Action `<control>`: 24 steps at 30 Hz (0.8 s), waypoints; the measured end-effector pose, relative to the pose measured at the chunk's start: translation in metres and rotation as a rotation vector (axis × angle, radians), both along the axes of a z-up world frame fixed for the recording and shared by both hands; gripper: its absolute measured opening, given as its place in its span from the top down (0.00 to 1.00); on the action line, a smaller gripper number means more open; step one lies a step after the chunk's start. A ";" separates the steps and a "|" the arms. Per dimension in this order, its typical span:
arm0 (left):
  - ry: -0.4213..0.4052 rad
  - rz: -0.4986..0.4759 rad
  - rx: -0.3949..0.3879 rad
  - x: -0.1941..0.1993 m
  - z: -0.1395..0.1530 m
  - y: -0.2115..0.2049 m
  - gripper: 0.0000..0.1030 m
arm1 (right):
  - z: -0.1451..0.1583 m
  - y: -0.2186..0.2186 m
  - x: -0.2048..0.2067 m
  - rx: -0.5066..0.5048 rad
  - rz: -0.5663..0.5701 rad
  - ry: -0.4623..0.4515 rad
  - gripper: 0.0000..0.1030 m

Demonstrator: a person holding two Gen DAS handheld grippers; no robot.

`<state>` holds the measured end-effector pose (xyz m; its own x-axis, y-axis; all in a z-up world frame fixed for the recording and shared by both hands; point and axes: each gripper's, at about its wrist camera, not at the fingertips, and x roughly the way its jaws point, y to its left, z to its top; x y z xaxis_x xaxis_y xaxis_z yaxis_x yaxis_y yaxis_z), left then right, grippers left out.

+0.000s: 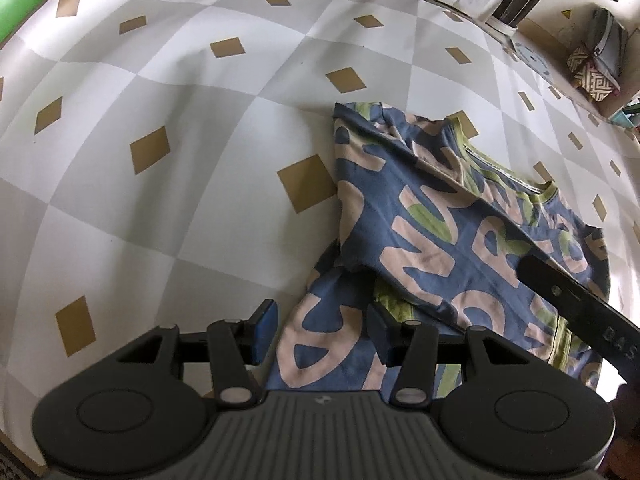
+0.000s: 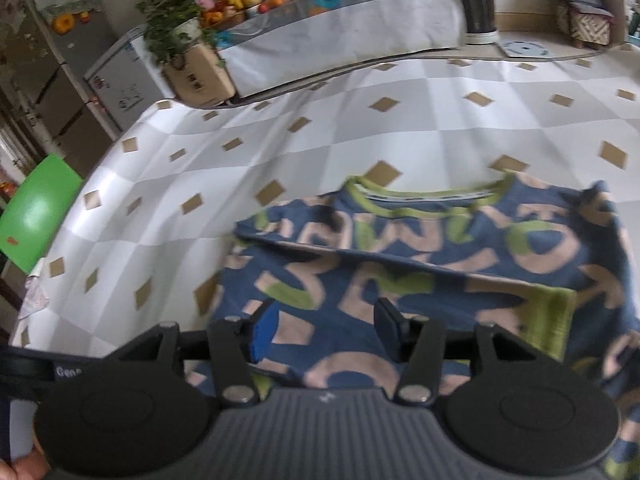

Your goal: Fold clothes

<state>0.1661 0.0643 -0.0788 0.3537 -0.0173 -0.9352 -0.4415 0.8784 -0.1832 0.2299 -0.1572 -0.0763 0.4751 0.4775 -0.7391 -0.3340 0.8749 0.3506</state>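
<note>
A blue T-shirt (image 1: 440, 232) with pink and green lettering and a green neckband lies partly folded on the checked cloth, one sleeve side turned over its front. My left gripper (image 1: 322, 330) hangs open over the shirt's near left corner, and the fabric seen between its blue pads lies flat below them. In the right wrist view the same shirt (image 2: 420, 272) fills the lower right, neckband on the far side. My right gripper (image 2: 324, 330) stands open just above the shirt's front, with nothing pinched between the fingers. This view is blurred.
The white and grey checked cloth (image 1: 180, 140) with tan diamonds covers the table. A black bar with lettering (image 1: 580, 308) crosses the shirt's right side. Beyond the far edge stand a draped counter with fruit (image 2: 320, 28), potted plants (image 2: 172, 20) and a green chair (image 2: 36, 216).
</note>
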 end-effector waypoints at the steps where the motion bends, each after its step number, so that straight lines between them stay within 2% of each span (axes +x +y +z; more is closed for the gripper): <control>1: 0.003 0.011 0.000 -0.001 0.000 0.003 0.53 | -0.001 0.005 0.001 0.008 0.008 0.003 0.48; 7: 0.031 0.078 0.031 -0.004 -0.002 0.021 0.52 | -0.010 0.034 0.009 0.043 0.064 0.004 0.47; 9: 0.047 0.093 0.047 -0.005 -0.003 0.026 0.45 | -0.013 0.044 0.012 0.041 0.083 0.006 0.47; 14: 0.060 0.147 0.088 -0.007 0.000 0.037 0.39 | -0.021 0.064 0.022 0.033 0.125 0.012 0.47; 24: 0.058 0.245 0.061 -0.011 0.007 0.053 0.38 | -0.030 0.113 0.052 0.047 0.218 -0.007 0.45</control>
